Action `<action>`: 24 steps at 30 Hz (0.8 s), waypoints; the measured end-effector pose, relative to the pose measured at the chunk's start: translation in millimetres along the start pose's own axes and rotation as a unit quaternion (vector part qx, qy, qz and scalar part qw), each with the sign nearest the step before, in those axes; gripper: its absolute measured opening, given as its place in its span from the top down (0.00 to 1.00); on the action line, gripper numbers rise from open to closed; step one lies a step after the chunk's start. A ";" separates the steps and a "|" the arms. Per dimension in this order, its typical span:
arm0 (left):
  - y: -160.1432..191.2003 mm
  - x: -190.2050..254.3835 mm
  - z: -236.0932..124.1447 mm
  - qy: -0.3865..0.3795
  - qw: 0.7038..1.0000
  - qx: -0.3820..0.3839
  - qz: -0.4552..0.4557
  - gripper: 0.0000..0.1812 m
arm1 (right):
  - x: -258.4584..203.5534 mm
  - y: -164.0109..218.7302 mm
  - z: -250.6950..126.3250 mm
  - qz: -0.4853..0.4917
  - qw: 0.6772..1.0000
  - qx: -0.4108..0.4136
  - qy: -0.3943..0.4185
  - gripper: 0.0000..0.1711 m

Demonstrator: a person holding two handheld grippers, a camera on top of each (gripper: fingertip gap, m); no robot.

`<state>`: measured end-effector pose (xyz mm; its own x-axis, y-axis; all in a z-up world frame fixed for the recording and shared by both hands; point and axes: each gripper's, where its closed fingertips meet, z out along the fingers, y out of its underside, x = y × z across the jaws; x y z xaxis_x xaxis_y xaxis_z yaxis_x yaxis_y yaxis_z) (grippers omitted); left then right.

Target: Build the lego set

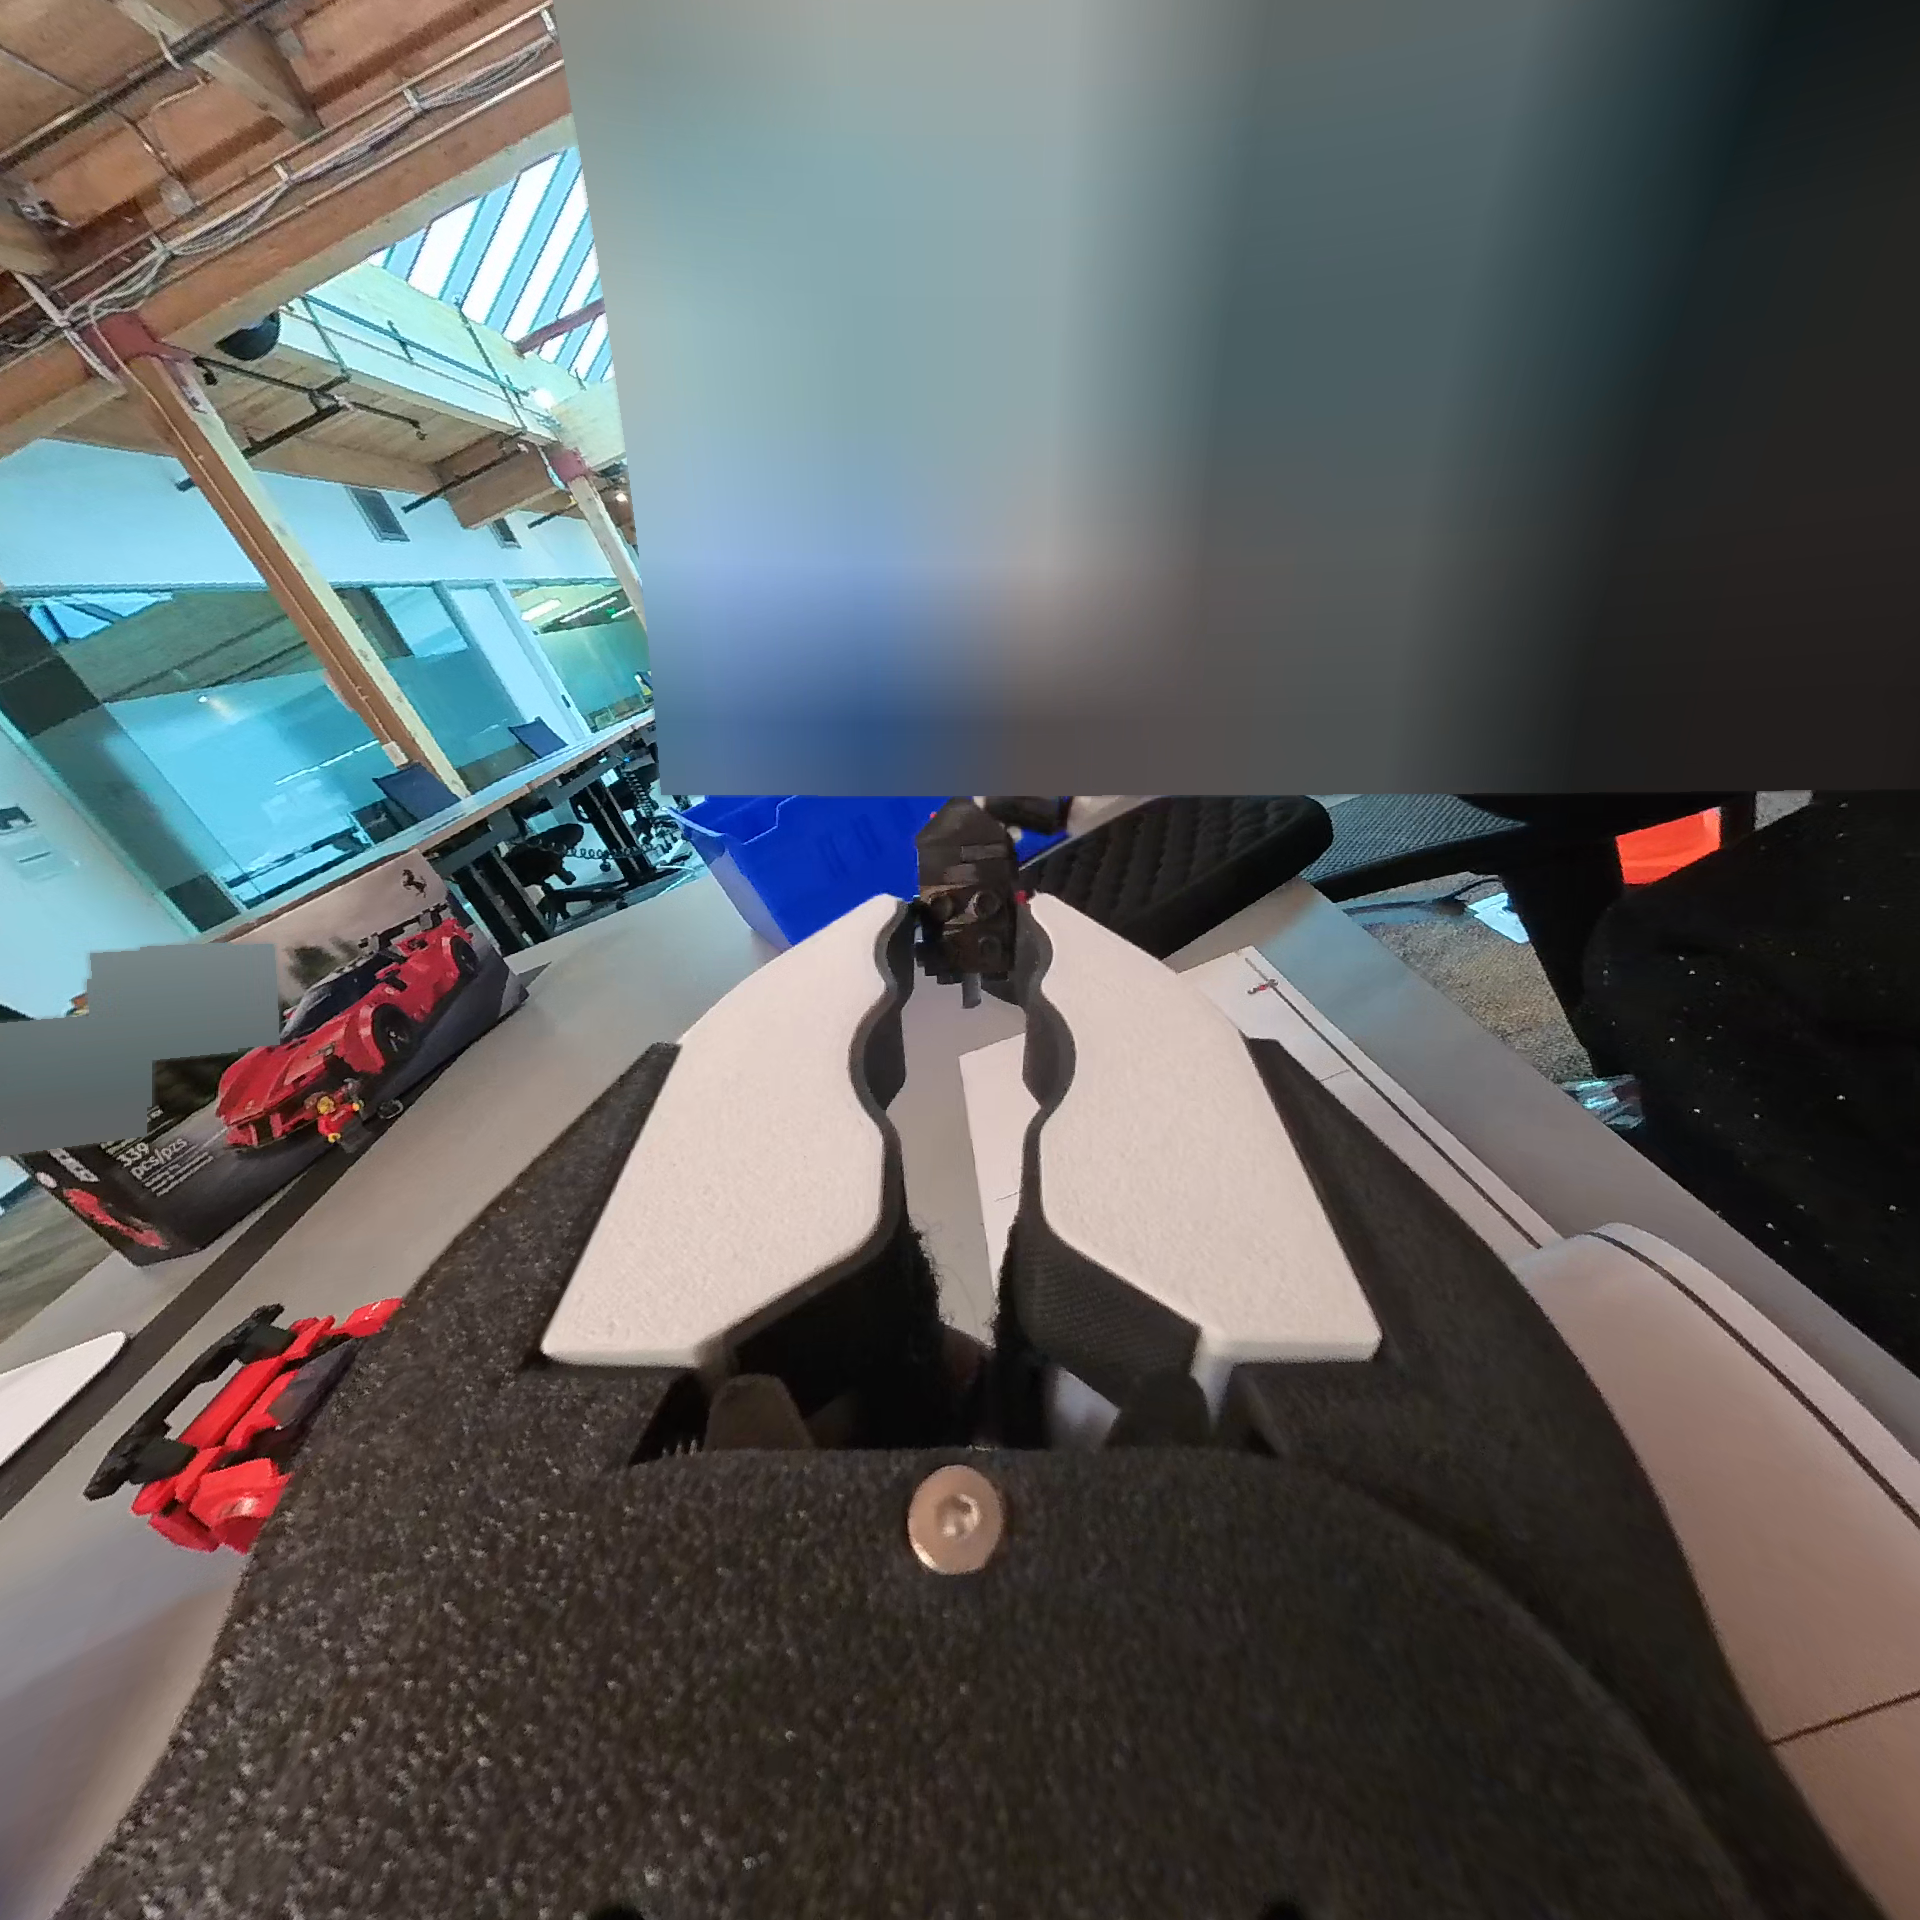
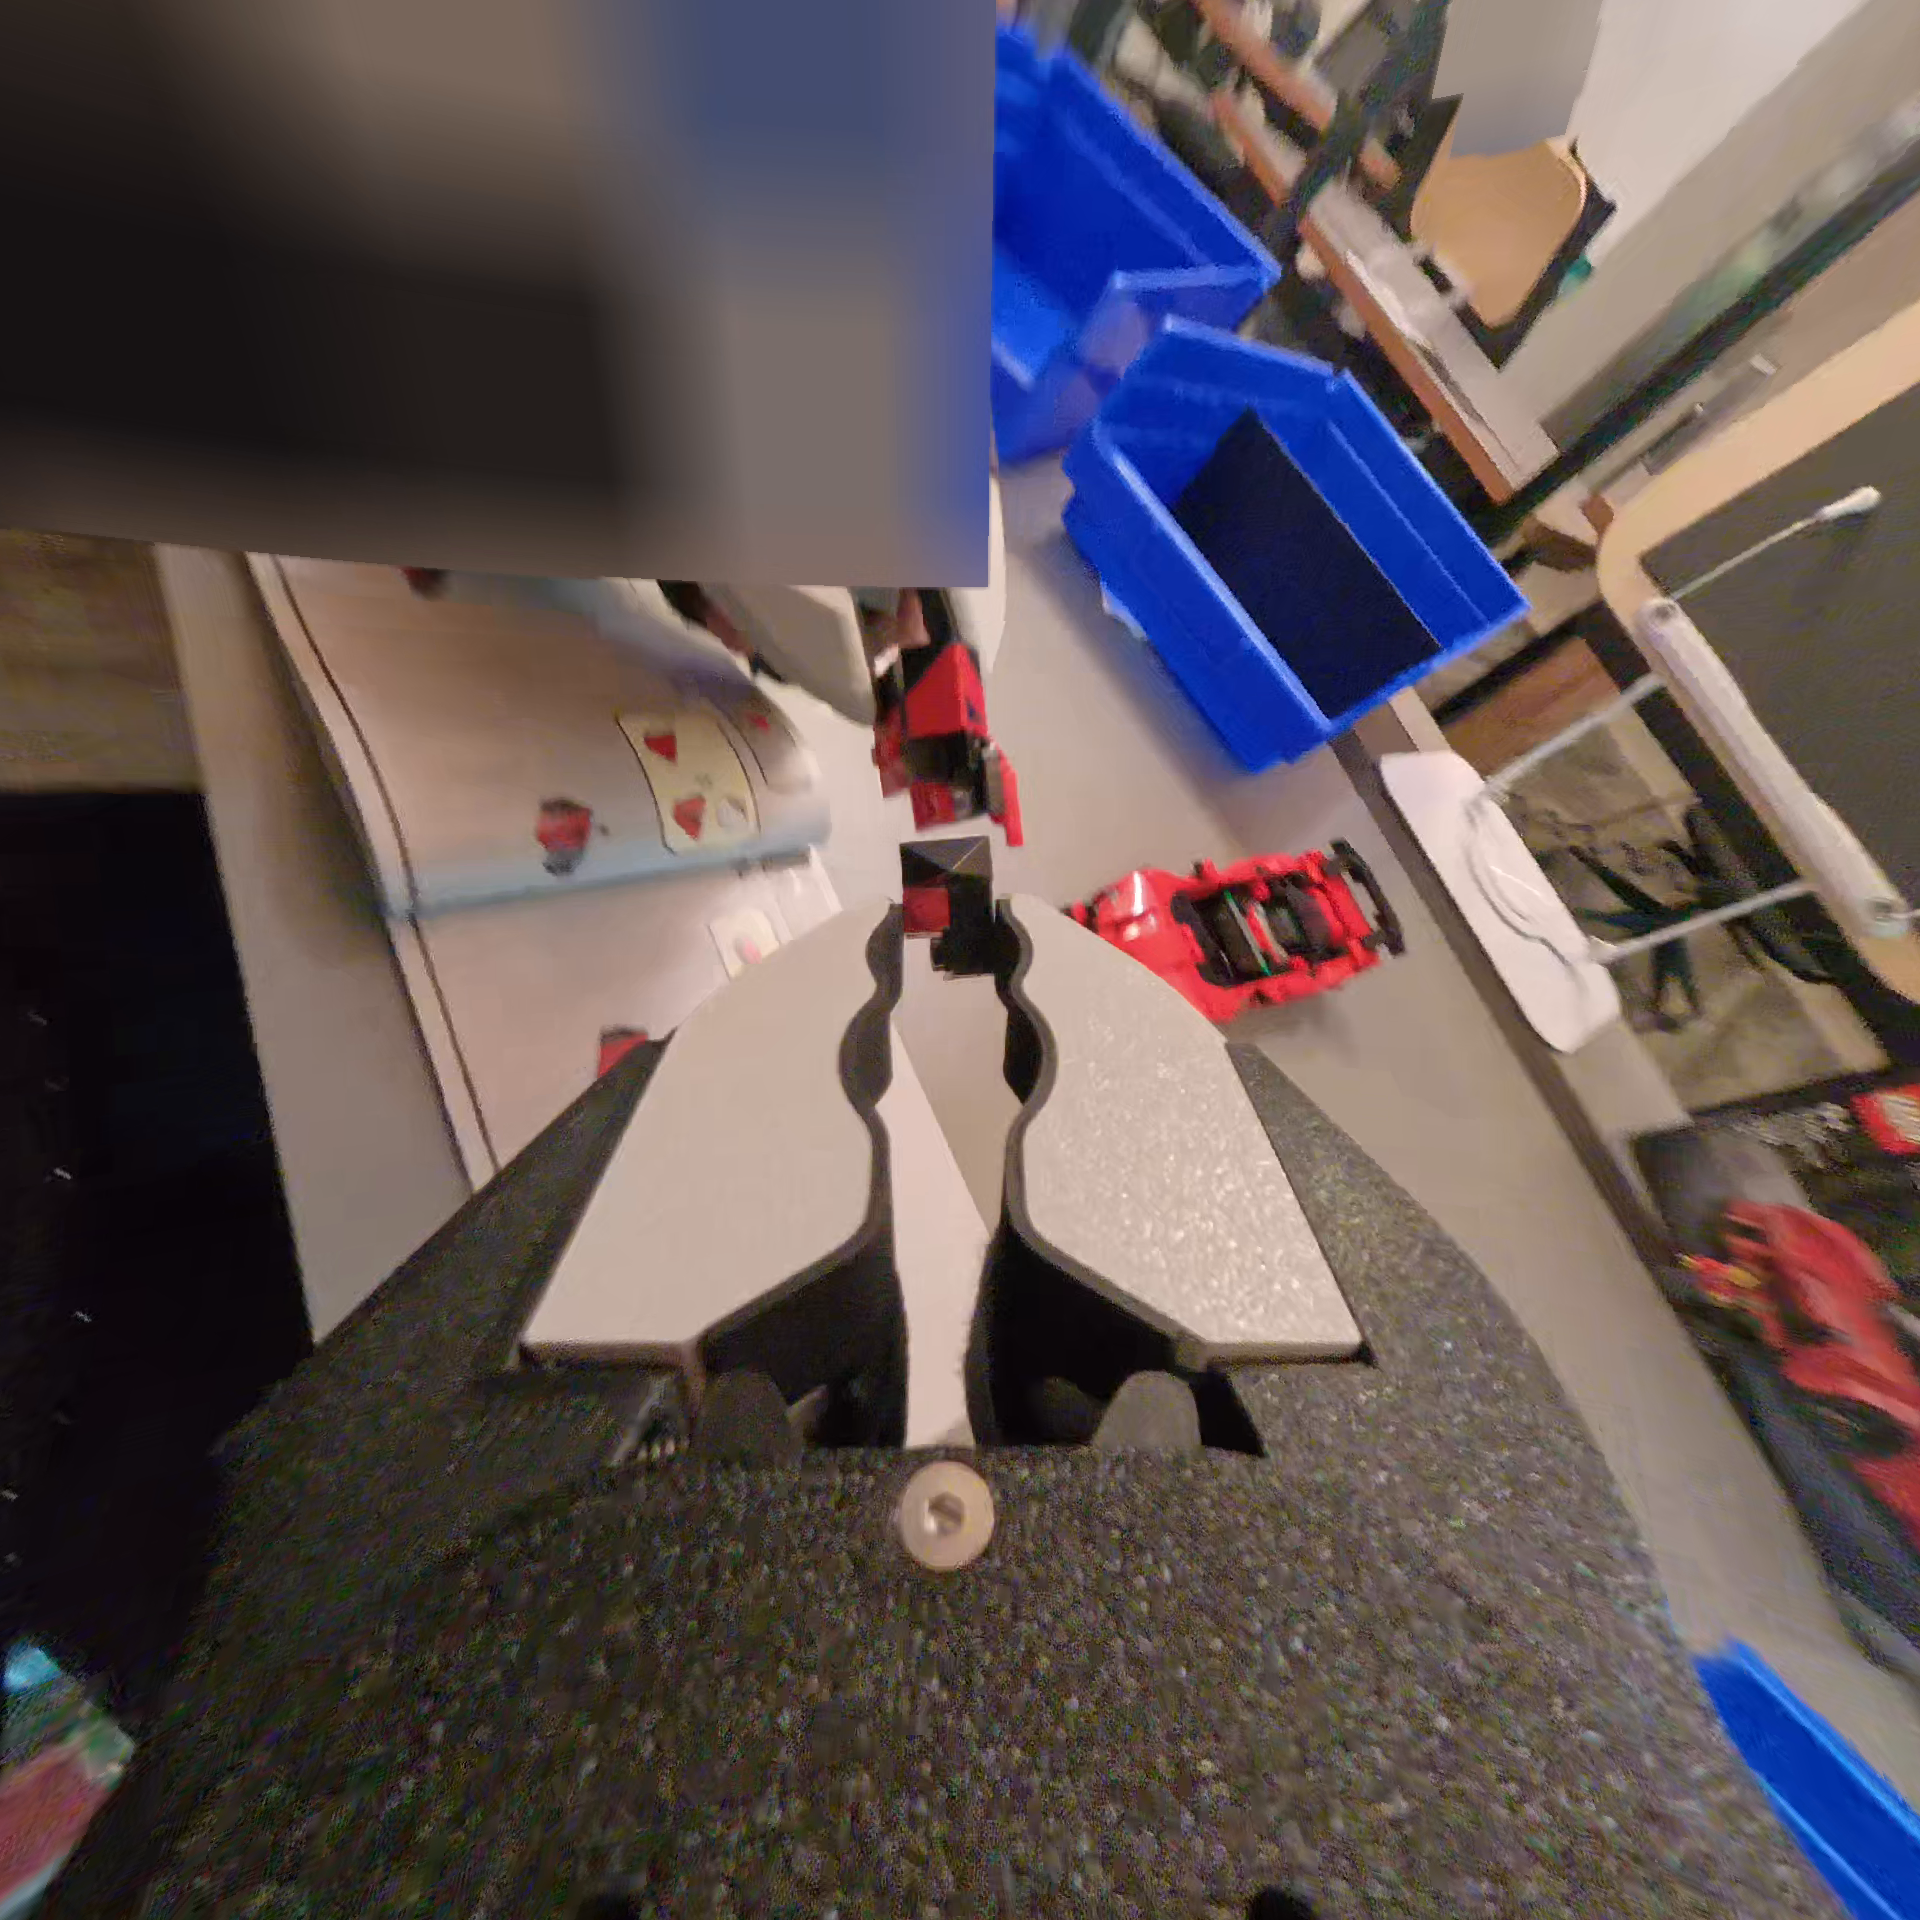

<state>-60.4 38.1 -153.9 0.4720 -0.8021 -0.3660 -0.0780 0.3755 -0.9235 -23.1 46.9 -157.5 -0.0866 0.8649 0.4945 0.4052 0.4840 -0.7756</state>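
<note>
My left gripper (image 1: pixel 968 930) is shut on a small black lego sub-assembly (image 1: pixel 966 904) and holds it above the grey table (image 1: pixel 623 997). My right gripper (image 2: pixel 948 920) is shut on a small black and red lego piece (image 2: pixel 943 894). Just beyond it, the other gripper holds a red and black lego assembly (image 2: pixel 940 727). The partly built red car body (image 2: pixel 1247 925) lies on the table to the right of my right gripper. It also shows at the lower left of the left wrist view (image 1: pixel 229 1423).
The set's box (image 1: pixel 312 1039) lies on the table at the left. The open instruction booklet (image 2: pixel 582 748) lies left of centre. Blue bins (image 2: pixel 1247 520) stand at the far right of the table. A white tray (image 2: pixel 1496 894) sits at the table's edge. One gripper's finger ends stand about 5 centimeters off the other's. Both grippers' tips are roughly 25 centimeters from the partly built red car body (image 2: pixel 1247 925).
</note>
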 end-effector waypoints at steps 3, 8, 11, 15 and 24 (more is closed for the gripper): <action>4.7 3.0 1.9 0.005 1.000 -0.017 0.014 0.90 | -4.6 -7.9 -1.7 0.043 0.997 0.059 -0.040 0.90; 14.4 12.0 6.2 0.027 0.998 -0.051 0.029 0.90 | -9.4 -6.0 -1.0 0.101 0.985 0.105 -0.095 0.90; 14.9 11.3 6.0 0.025 0.998 -0.052 0.030 0.90 | -9.2 -4.9 -0.7 0.129 0.978 0.119 -0.112 0.90; 5.5 5.7 3.9 0.016 1.000 -0.014 -0.006 0.90 | -3.5 -9.3 -1.6 0.180 0.966 0.144 -0.118 0.90; -29.1 -19.3 -16.0 -0.003 0.978 0.141 -0.154 0.90 | -7.2 -13.9 10.5 0.279 0.931 0.187 -0.145 0.90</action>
<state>-81.3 35.2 -121.7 0.4394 -0.8952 -0.0745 0.3131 0.2304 -0.9213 -37.7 35.3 -154.4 -0.2224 0.9686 -0.1114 0.1207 -0.0861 -0.9889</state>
